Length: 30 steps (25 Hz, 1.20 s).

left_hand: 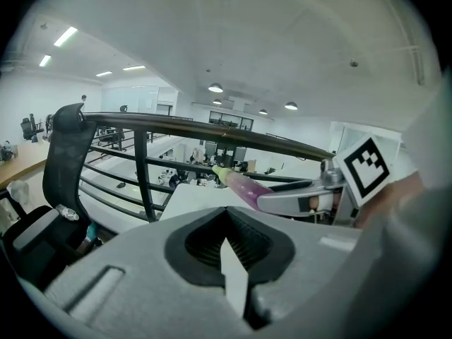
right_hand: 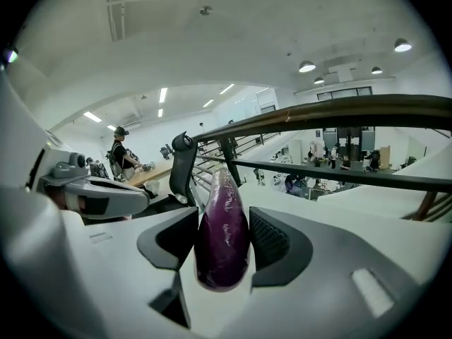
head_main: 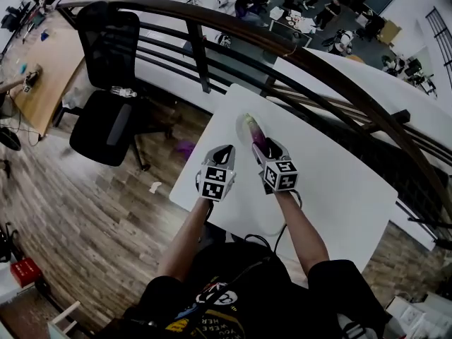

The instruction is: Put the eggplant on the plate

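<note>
A purple eggplant with a pale green tip sticks out forward from my right gripper, which is shut on its thick end. Its tip hangs over a faint pale round plate near the far edge of the white table. In the right gripper view the eggplant is wedged between the two dark pads of the right gripper. My left gripper hovers beside it on the left, its jaws together and holding nothing. In the left gripper view, the left gripper is shut, with the eggplant to its right.
A black office chair stands on the wooden floor left of the table. A dark curved railing runs just beyond the table's far edge. The left gripper shows at the left of the right gripper view.
</note>
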### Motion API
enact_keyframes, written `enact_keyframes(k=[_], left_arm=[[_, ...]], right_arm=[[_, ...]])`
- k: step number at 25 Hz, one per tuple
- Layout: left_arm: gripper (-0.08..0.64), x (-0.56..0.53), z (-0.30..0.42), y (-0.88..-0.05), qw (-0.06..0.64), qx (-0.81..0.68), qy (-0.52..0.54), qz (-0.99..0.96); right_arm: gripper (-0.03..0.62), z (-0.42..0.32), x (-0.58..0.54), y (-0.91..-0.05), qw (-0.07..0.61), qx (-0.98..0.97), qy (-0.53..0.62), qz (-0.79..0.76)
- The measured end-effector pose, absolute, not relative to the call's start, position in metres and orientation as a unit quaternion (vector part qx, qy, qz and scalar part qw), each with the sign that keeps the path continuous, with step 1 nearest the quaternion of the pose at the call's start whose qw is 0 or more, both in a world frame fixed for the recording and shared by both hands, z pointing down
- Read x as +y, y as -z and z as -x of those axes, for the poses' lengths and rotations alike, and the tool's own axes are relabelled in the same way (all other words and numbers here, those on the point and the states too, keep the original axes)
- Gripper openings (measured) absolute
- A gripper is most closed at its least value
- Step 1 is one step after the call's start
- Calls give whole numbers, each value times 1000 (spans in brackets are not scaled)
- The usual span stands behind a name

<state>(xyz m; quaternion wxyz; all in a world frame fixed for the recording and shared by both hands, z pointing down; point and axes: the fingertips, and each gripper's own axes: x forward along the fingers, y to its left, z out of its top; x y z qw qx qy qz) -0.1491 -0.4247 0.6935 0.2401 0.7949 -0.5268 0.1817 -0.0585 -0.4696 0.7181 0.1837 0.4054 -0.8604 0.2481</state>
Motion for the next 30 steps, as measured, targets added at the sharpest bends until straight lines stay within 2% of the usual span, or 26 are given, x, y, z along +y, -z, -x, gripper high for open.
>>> enact_keyframes(k=[11, 30], left_arm=[[5, -426, 176, -706, 265, -534, -175, -784], [5, -418, 187, -701, 271, -548, -165, -774]], right_arm=[[227, 76, -518, -817, 298, -832, -226, -409], [225, 79, -526, -848, 346, -813, -212, -416]])
